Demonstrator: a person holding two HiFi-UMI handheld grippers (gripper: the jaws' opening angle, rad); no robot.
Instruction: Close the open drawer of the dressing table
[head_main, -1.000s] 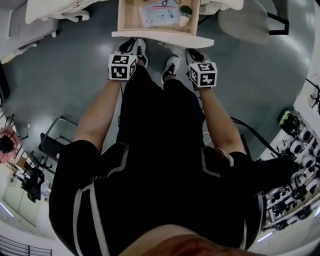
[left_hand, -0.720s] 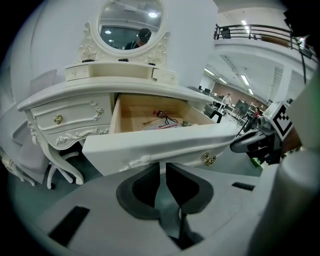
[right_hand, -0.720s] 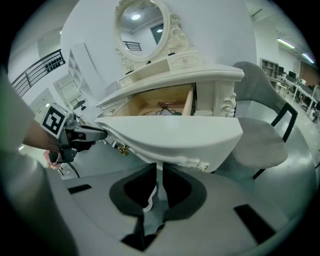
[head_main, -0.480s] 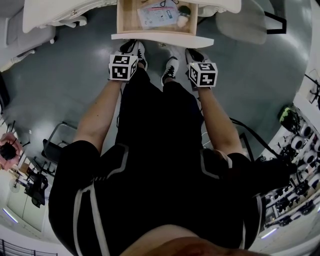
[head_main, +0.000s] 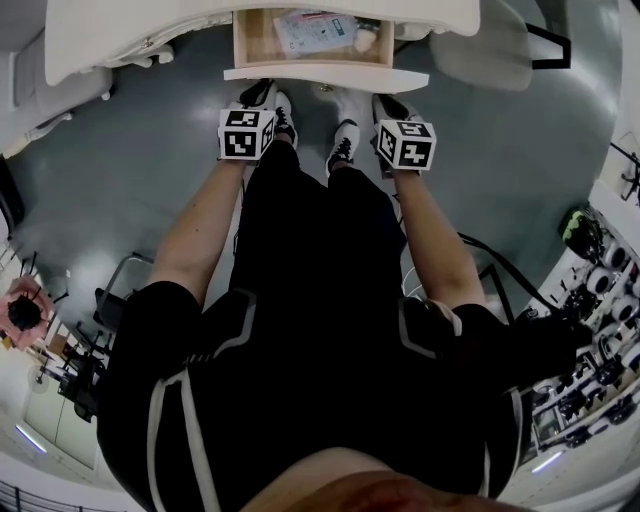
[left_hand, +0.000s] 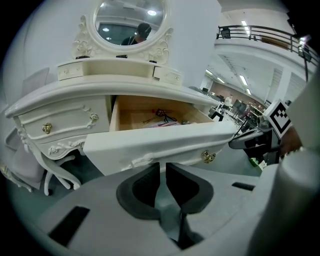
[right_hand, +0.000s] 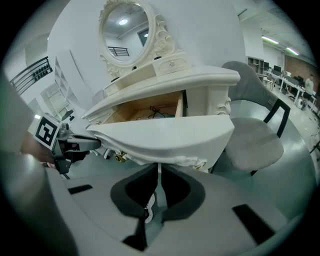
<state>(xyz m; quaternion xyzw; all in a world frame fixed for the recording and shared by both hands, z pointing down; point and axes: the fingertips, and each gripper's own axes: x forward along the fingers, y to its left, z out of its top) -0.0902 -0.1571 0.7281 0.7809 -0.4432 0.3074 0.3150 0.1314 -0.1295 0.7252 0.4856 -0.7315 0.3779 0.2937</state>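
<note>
Drawer (head_main: 322, 76) of the dressing table (head_main: 120, 38) is standing partly open. Left gripper (left_hand: 163, 167) and right gripper (right_hand: 159, 172) are both holding clenched, empty jaws right at its white front.

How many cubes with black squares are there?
2. One cube sits on the left gripper, at the head view's left; the other on the right gripper, at its right. None seems hidden.

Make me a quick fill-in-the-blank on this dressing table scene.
The drawer of the dressing table is partly ___.
The left tongs and the right tongs both have their jaws ___.
The grey chair stands on the person's ___ side.
Missing words: open; shut; right.
</note>
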